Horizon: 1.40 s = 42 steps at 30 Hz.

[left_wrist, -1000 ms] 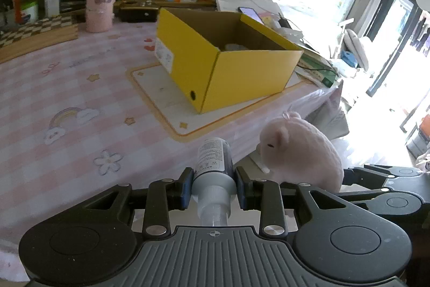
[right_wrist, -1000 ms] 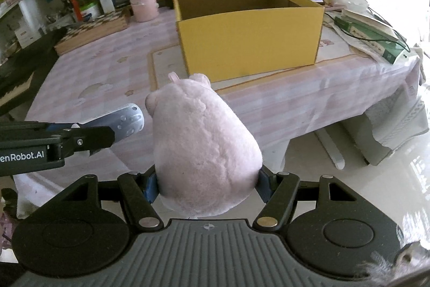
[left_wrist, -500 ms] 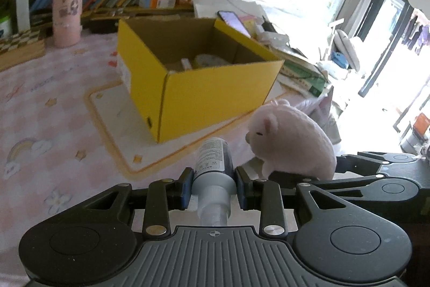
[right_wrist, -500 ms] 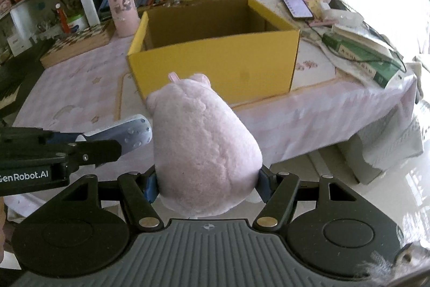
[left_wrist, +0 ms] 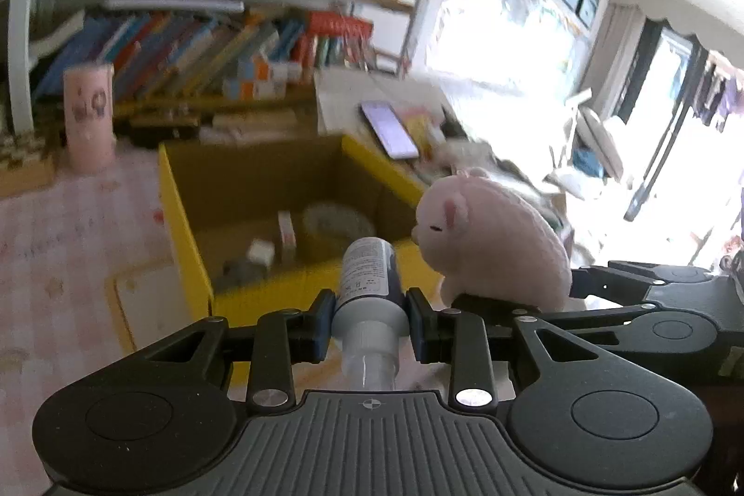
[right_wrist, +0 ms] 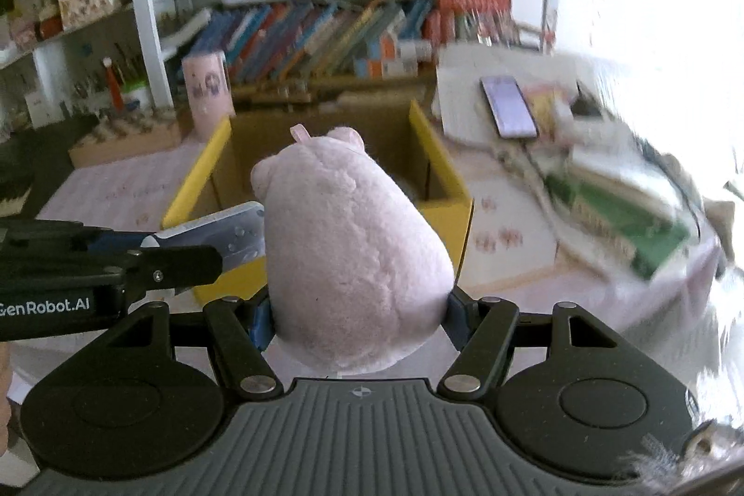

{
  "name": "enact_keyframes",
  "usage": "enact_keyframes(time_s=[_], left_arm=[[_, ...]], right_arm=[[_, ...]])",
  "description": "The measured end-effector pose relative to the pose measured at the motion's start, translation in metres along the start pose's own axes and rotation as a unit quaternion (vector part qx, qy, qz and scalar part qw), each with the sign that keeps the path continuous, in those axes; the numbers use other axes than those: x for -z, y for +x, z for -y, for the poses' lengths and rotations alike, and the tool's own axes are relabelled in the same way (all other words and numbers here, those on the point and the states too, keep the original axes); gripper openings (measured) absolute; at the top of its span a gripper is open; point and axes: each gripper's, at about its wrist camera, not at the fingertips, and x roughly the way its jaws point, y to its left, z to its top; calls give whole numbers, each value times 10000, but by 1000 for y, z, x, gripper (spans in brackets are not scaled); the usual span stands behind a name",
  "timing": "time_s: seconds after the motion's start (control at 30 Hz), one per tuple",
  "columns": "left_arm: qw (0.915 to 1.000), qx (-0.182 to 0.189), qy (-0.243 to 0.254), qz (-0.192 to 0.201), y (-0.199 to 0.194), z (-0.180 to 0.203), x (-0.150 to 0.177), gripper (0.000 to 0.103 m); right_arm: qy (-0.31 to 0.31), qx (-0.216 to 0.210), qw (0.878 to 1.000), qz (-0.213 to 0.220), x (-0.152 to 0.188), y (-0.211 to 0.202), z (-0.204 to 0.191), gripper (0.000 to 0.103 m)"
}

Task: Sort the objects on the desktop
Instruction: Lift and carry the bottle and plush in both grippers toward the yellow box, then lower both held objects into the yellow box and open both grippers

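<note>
Two hand-held grippers hang side by side at the near edge of an open yellow cardboard box [left_wrist: 186,226] that stands on a desk covered with a pink checked tablecloth [left_wrist: 69,245].

The left gripper [left_wrist: 369,321] pinches a small grey-white plastic spray bottle [left_wrist: 369,277] between its two blue-padded fingers [left_wrist: 321,324]. The bottle lies along the fingers, its clear cap toward the camera and its base pointing over the box's near wall.

The right gripper [right_wrist: 355,317] squeezes a soft pink plush pig [right_wrist: 348,245] at its lower body, with a pad pressed into each side. The pig sits upright with its back to the right wrist camera, facing the box. In the left wrist view the pig [left_wrist: 488,245] appears just to the right of the bottle, near the box's right-hand near corner.

Inside the box lie several small items, blurred: a pale round object [left_wrist: 337,219], a small white carton [left_wrist: 286,231] and a white cube [left_wrist: 260,249].

Behind the box stand a pink cylindrical container [left_wrist: 88,115], a row of books on a shelf [left_wrist: 209,49], and a smartphone [right_wrist: 509,105] resting on papers.
</note>
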Motion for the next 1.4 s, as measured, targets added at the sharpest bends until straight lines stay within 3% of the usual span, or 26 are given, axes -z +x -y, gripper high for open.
enact_keyframes(time_s=[0.3, 0.47, 0.73, 0.97, 1.33, 1.4], left_arm=[[9972, -506, -196, 520, 26, -5, -37, 31], [9944, -826, -449, 488, 52, -24, -47, 31], [9901, -1371, -284, -103, 100, -40, -43, 31], [9888, -1409, -327, -373, 116, -40, -38, 31], [9871, -1537, -131, -429, 122, -33, -35, 31], [9834, -1765, -52, -405, 121, -29, -34, 34]], right_arm=[[-393, -365, 9972, 513, -54, 37, 19, 65], [-594, -514, 9956, 503, -72, 71, 22, 65], [-951, -645, 9933, -138, -76, 139, 20, 65], [-1551, -818, 9823, -665, -67, 169, 15, 65], [-2183, -954, 9661, -992, -70, 194, 9, 68], [-2219, -989, 9644, -1042, -70, 195, 9, 69]])
